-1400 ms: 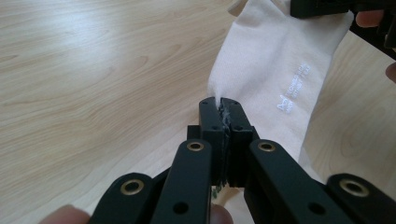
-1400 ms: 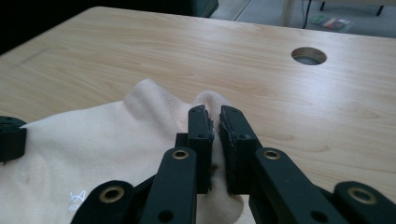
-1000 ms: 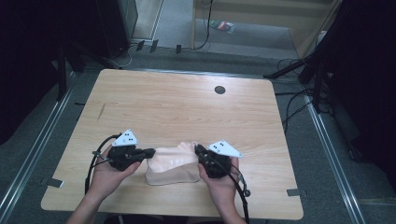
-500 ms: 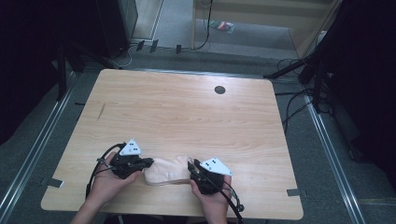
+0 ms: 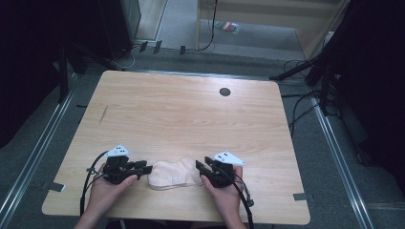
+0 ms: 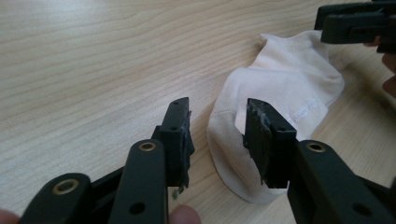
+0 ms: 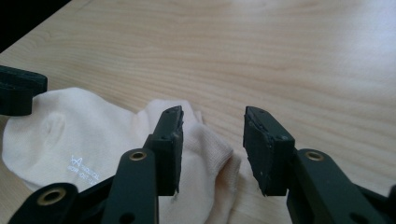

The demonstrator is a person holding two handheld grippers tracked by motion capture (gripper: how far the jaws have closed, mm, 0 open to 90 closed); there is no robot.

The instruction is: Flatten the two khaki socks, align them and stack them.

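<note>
Two claws, my left claw (image 5: 144, 168) and right claw (image 5: 199, 168), have just been opening, half wide and holding nothing; the sock (image 5: 174, 174) lies between them, long axis along the desk's (image 5: 191, 114) near edge.

I work in a lab-like recording space: a bare wooden table (image 5: 191, 119), floor rails (image 5: 33, 152), loose cables (image 5: 301, 100), dark equipment around.

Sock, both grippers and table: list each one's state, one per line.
sock: pale, crumpled, lying flat on the table between the two grippers, held by neither.
left gripper: jaws apart after just opening, the sock's edge in the gap, pads not pressing.
right gripper: jaws apart after just opening, a fold of sock below the gap, not clamped.
table: light wood, a small dark round hole near its far edge.
</note>
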